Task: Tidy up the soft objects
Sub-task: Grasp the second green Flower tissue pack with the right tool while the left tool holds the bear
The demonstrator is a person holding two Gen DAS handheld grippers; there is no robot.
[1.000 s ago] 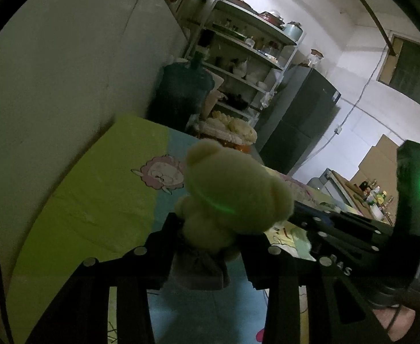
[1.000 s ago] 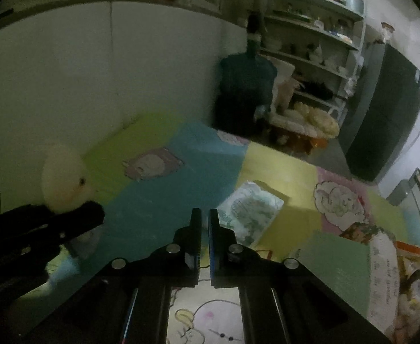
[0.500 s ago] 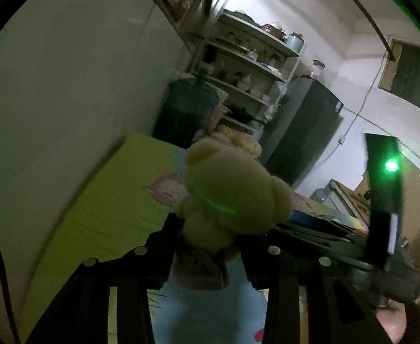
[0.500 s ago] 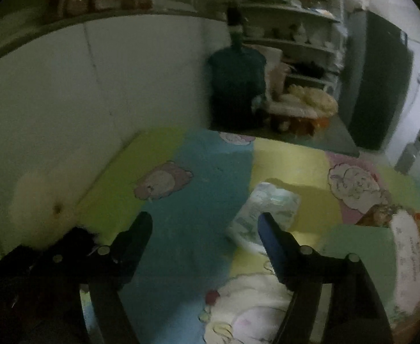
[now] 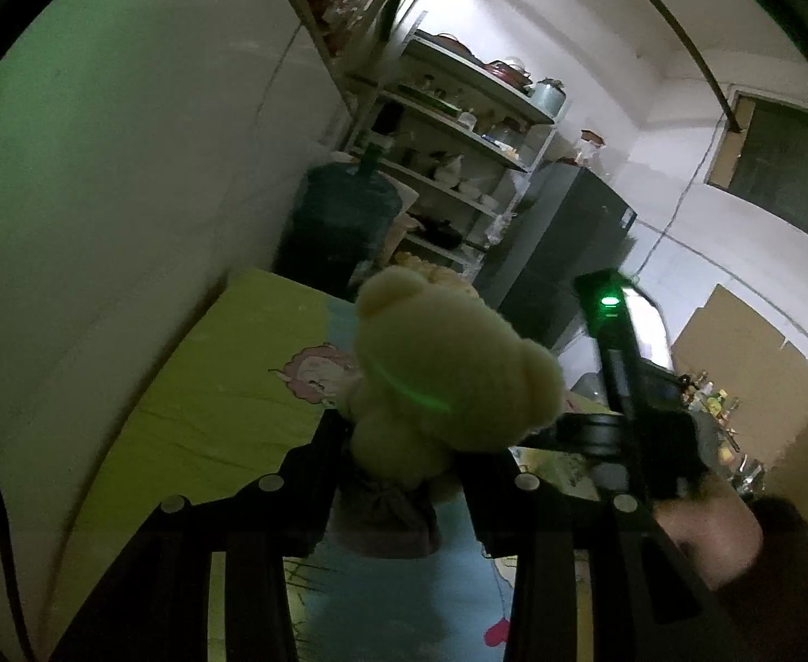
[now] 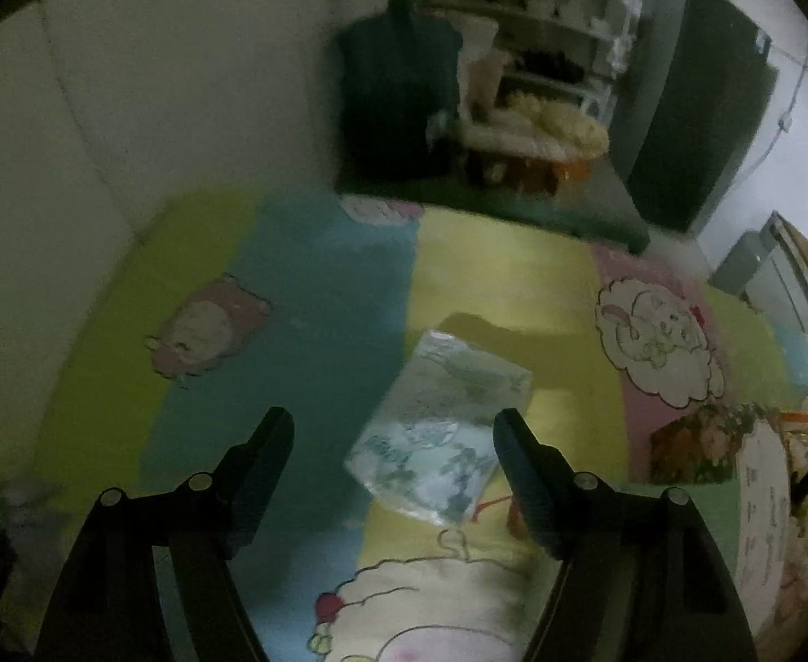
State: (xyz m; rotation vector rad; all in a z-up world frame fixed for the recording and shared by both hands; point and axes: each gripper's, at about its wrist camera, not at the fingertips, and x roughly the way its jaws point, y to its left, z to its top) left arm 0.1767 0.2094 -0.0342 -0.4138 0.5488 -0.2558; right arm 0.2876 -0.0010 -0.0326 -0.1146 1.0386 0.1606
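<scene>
My left gripper (image 5: pixel 404 458) is shut on a cream teddy bear (image 5: pixel 448 380), gripping its body just below the head. The bear's grey skirt hangs between the fingers, above the cartoon-print play mat (image 5: pixel 210 414). My right gripper (image 6: pixel 394 420) is open and points down at the mat. A soft white printed pack (image 6: pixel 442 430) lies flat on the mat below it, showing between the two fingers without touching them. In the left wrist view, the right tool's black body with its green light (image 5: pixel 608 303) sits just right of the bear, held by a hand (image 5: pixel 701 524).
A pale wall (image 6: pixel 100 138) borders the mat on the left. A large dark water jug (image 6: pixel 398 99) and shelves (image 5: pixel 459 127) stand beyond the far edge, with a dark fridge (image 5: pixel 569 243) to the right. A floral-print box (image 6: pixel 696 447) and a bag sit at the mat's right.
My right gripper went from shut to wide open and moved toward the white pack, tipping downward. The left gripper kept its hold on the bear and tilted up slightly.
</scene>
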